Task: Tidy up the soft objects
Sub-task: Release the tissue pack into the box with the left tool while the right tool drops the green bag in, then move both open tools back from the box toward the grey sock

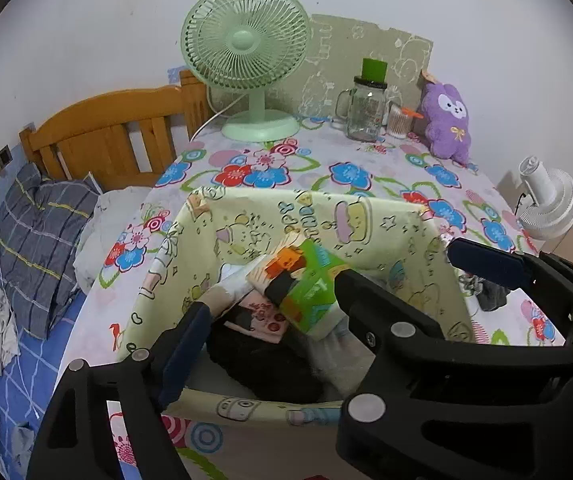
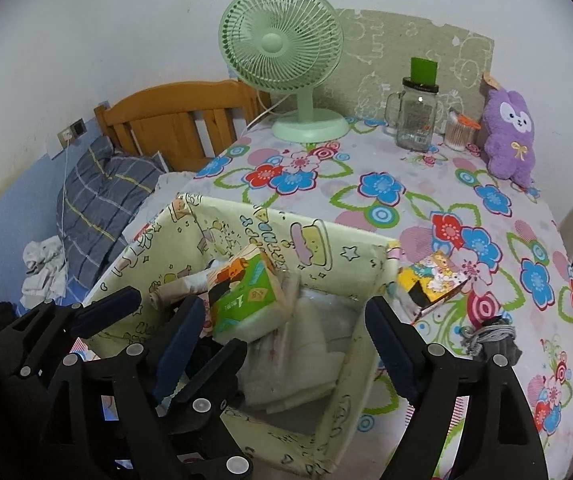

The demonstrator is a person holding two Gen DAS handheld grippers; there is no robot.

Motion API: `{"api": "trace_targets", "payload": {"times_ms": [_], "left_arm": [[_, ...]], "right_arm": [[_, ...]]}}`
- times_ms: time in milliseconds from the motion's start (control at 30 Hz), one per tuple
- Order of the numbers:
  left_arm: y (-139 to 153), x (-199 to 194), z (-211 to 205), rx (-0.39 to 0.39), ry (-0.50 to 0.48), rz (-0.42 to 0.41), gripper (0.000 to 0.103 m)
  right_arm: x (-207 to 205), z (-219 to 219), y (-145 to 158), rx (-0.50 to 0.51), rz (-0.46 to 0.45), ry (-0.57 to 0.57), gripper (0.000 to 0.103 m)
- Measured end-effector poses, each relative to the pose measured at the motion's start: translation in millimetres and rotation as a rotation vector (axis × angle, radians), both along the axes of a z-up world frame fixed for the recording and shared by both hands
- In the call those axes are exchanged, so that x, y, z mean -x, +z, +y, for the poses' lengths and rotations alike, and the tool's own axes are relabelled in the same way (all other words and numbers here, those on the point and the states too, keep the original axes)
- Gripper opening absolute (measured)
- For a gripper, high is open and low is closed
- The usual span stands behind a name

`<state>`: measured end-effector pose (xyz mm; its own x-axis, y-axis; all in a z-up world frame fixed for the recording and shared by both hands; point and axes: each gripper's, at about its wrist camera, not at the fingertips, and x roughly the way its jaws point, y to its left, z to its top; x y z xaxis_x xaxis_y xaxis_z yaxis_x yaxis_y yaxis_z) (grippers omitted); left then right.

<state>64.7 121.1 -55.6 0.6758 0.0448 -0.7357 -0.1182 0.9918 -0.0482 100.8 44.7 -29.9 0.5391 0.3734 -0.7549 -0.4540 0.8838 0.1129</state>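
Hovering over the bin, your left hand-held gripper and right hand-held gripper both gape, holding nothing. The green pack already lies inside; next, probably, reach for the yellow pack on the bench just beside the bin.

L gripper jaws wide open, R gripper jaws wide open, both angled downward, side by side

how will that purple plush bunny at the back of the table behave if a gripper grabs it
The purple plush bunny looks fuzzy and stuffed, so it will probably squash under the jaws and feel light. It stands upright, apparently against the board behind it, so a sideways push would likely topple it rather than slide it.
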Motion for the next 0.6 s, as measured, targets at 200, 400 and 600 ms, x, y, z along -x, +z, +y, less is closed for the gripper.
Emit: {"api": "trace_targets", "payload": {"times_ms": [200, 400, 600], "left_arm": [[10.0, 4.4, -11.0, -0.001, -0.001, -0.030, 0.087], [18.6, 8.8, -24.9, -0.013, -0.011, -0.057, 0.087], [28.3, 12.5, -42.7, -0.022, -0.028, -0.086, 0.087]], "right_arm": [[5.3, -12.7, 11.5, -0.013, -0.030, -0.011, 0.085], [10.6, -27.6, 21.4, -0.027, -0.055, -0.029, 0.085], [15.9, -47.0, 32.0, -0.038, -0.085, -0.053, 0.085]]}}
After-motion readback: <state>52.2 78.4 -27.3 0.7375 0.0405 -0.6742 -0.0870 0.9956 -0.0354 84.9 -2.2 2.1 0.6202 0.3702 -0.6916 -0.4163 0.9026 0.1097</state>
